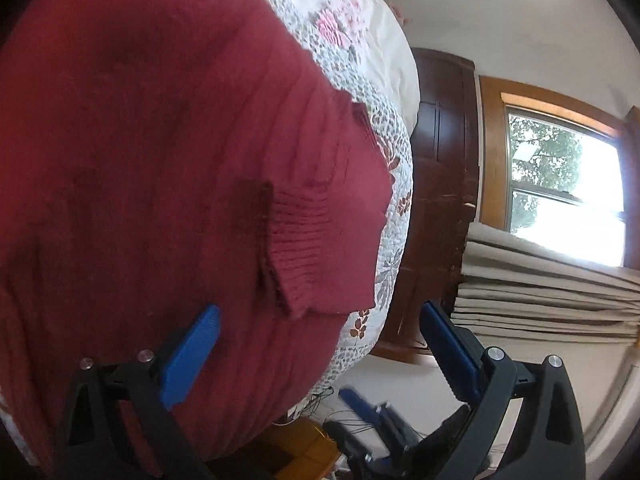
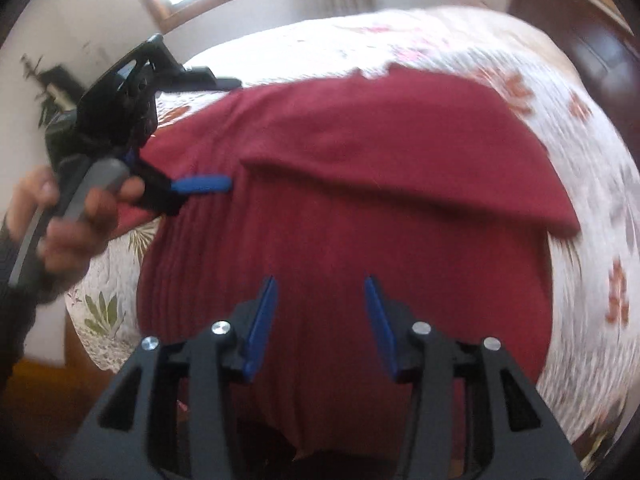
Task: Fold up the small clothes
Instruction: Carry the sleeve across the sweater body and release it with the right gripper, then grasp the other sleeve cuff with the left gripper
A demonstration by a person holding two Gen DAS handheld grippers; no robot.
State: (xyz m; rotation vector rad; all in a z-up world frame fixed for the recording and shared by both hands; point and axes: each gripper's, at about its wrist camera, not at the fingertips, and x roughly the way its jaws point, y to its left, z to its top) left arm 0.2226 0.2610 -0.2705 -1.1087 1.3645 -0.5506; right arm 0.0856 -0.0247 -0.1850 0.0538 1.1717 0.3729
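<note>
1. Down low in the right wrist view, right gripper [image 2: 320, 320] spread wide, holding nothing, just above the red sweater [image 2: 360, 240].
2. Over at the sweater's left edge, left gripper [image 1: 320, 344] wide apart too, held by a hand [image 2: 60, 216].
3. Under it all, sweater lying flat on the flowery bed [image 2: 580, 184], one sleeve [image 2: 400, 160] folded across.
4. Far back, window [image 1: 568, 184] and curtain [image 1: 540, 292].

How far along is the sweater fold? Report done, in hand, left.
Done: one sleeve lies folded across the red knit sweater, which is spread on the floral bedspread. In hand: nothing; the left gripper and right gripper are both open above the knit. Left: the body looks unfolded; the other sleeve's state is unclear.
</note>
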